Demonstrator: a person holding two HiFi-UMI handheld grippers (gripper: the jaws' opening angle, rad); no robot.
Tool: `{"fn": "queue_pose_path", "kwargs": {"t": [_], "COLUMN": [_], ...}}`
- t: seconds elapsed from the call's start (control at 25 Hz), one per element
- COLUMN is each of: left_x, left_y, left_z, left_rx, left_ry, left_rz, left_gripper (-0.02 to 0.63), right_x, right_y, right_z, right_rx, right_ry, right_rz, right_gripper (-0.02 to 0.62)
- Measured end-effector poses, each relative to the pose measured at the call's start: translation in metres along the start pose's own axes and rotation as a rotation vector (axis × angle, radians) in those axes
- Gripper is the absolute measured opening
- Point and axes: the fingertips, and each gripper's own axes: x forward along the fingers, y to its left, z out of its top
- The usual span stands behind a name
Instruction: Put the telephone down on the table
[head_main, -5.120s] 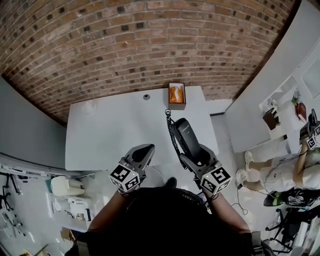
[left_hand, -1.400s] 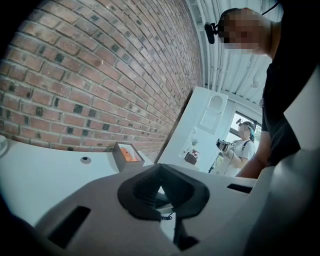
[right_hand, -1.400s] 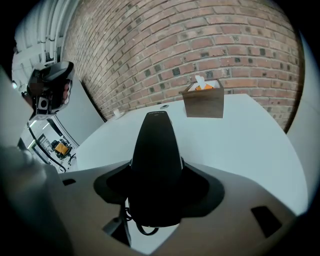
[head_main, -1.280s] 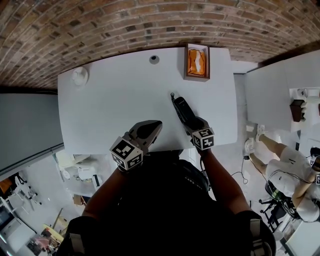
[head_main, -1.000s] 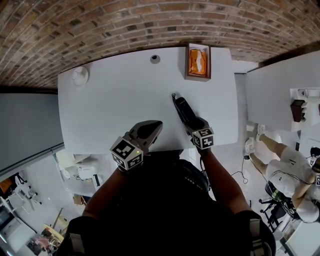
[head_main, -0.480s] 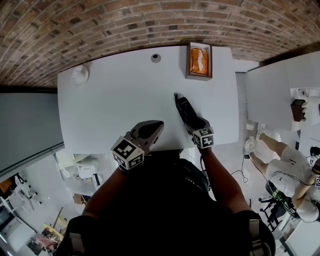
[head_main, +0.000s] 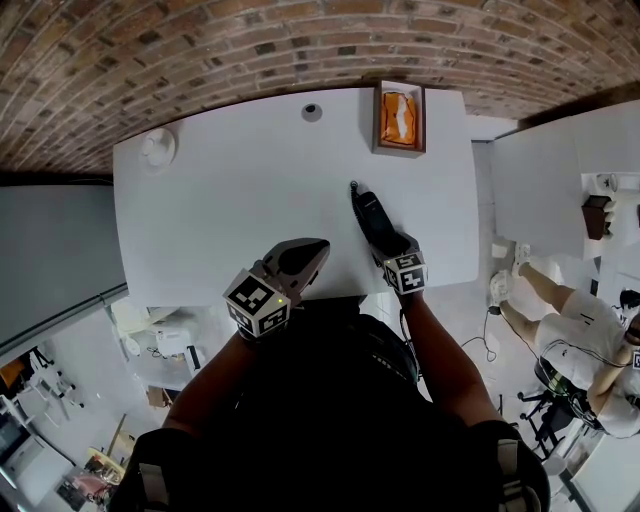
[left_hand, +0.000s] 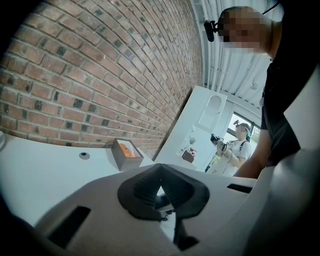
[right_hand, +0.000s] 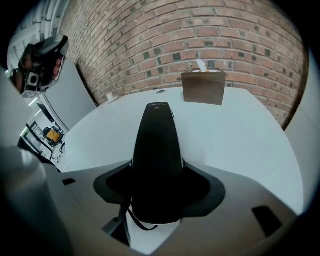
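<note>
A black telephone handset (head_main: 372, 216) lies lengthwise over the right part of the white table (head_main: 230, 190), its far end pointing at the brick wall. My right gripper (head_main: 388, 243) is shut on its near end. In the right gripper view the handset (right_hand: 157, 150) fills the space between the jaws, and a thin black cord (right_hand: 131, 216) hangs below it. My left gripper (head_main: 300, 258) hovers at the table's near edge, shut with nothing in it. Its closed pads (left_hand: 161, 192) meet in the left gripper view.
A brown box with orange contents (head_main: 399, 116) stands at the table's far edge, also in view as the box (right_hand: 203, 86). A small round grommet (head_main: 312, 112) and a white disc (head_main: 156, 147) lie on the far side. Another person (head_main: 580, 330) stands off to the right.
The right gripper has lowered the handset from in front of me down to the table top. In the last second it barely shifted. The left gripper stayed put.
</note>
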Motion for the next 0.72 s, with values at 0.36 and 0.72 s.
{"fn": "queue_pose_path", "kwargs": {"t": [0.36,0.72], "left_x": [-0.001,-0.002], "left_y": [-0.004,-0.013], "left_z": [0.002,0.004], "left_rx": [0.016,0.031], "left_ry": [-0.009,-0.010], "left_rz": [0.001,-0.002], "left_gripper": [0.006,0.006], "right_x": [0.002,-0.007], "right_y": [0.002,0.003], "right_z": [-0.002,-0.002], "right_rx": [-0.002,-0.016], "right_ry": [0.001,-0.030], "right_rz": [0.017,0.025], "right_gripper": [0.273,0.272]}}
